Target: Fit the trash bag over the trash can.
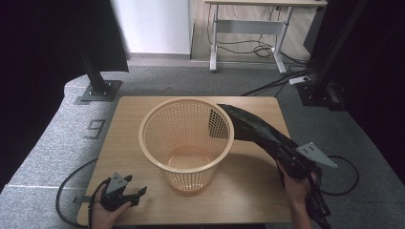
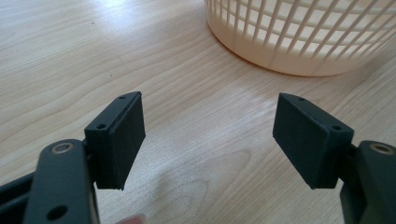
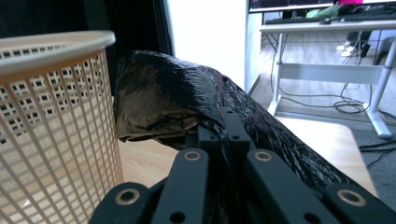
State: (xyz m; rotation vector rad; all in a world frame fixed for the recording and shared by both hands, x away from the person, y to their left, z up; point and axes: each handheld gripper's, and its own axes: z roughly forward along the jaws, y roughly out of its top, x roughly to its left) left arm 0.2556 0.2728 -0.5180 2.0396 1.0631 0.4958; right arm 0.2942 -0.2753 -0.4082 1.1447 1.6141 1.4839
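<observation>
A pale orange mesh basket [image 1: 186,143] stands upright in the middle of the wooden table [image 1: 129,119]. A black plastic bag [image 1: 253,129] stretches from the basket's right rim down to my right gripper [image 1: 286,160], which is shut on it. In the right gripper view the glossy bag [image 3: 177,93] bulges over the closed jaws of my right gripper [image 3: 219,135], beside the basket's wall [image 3: 56,126]. My left gripper [image 1: 136,193] rests at the table's front left, open. In the left gripper view its pads [image 2: 123,140] stand wide apart over bare wood, with the basket's base [image 2: 299,37] ahead.
A white desk [image 1: 248,28] with loose cables under it stands beyond the table. Black stand bases sit on the grey carpet at the back left [image 1: 100,90] and back right [image 1: 320,90]. Cables trail off both grippers over the floor.
</observation>
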